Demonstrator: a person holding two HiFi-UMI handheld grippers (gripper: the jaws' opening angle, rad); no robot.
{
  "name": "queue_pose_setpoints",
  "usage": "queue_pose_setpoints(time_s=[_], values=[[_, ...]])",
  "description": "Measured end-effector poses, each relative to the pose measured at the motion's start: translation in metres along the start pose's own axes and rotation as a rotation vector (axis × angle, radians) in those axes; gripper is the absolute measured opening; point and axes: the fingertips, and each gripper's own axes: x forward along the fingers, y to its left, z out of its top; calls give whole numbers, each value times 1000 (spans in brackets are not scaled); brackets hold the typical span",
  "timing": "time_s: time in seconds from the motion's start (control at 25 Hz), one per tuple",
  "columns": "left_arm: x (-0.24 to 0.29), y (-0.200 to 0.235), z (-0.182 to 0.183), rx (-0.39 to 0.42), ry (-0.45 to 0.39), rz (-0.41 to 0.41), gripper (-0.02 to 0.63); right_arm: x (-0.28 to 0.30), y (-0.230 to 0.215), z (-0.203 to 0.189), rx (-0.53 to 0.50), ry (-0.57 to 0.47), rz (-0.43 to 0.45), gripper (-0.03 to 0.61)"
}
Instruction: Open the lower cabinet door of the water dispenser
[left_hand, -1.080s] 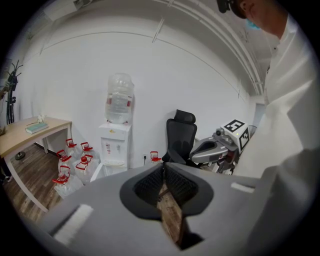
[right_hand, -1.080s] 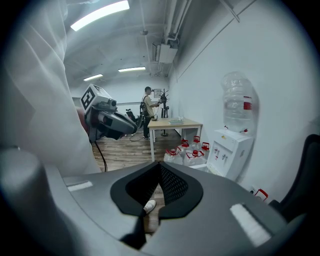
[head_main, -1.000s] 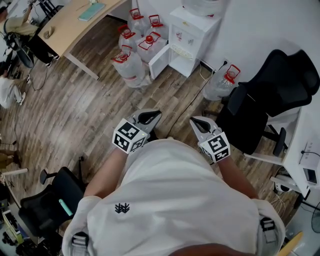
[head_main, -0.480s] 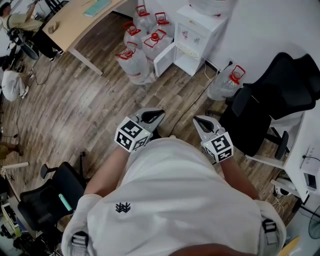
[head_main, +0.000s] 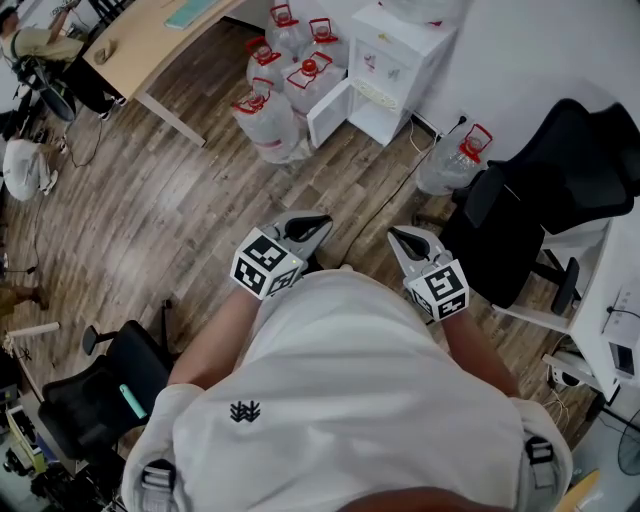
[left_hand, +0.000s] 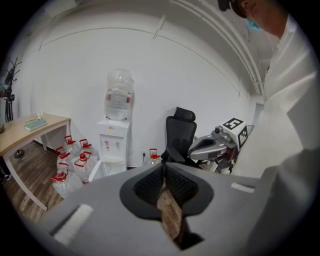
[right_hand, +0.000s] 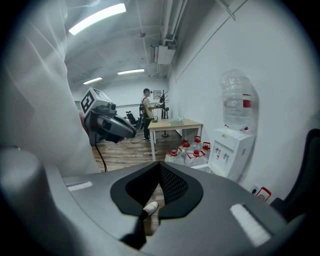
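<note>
Holding both tools close to my operator's torso, lower centre of head view.

- Left gripper (head_main: 308, 226): jaws together, nothing between.
- Right gripper (head_main: 405, 240): jaws together, empty.
- Water dispenser (head_main: 405, 50): upper centre of frame, against white wall, well apart from both tools.
- Lower cabinet door (head_main: 326, 112): appears already swung out toward frame left, just beside water jugs (head_main: 265, 118).

I judge door a light, stiff, thin panel on side hinge. Take hold at free vertical edge. Pull gently: bottle (left_hand: 119, 95) on top makes unit top-heavy.

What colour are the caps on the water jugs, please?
The caps are red, clearest in head view.
</note>
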Motion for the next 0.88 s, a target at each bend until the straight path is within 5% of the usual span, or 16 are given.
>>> queue_pose_setpoints(time_s=[0.88], values=[[20,7,1,-8,25,-35,71,15,-13,-5,42,9,-8,2]])
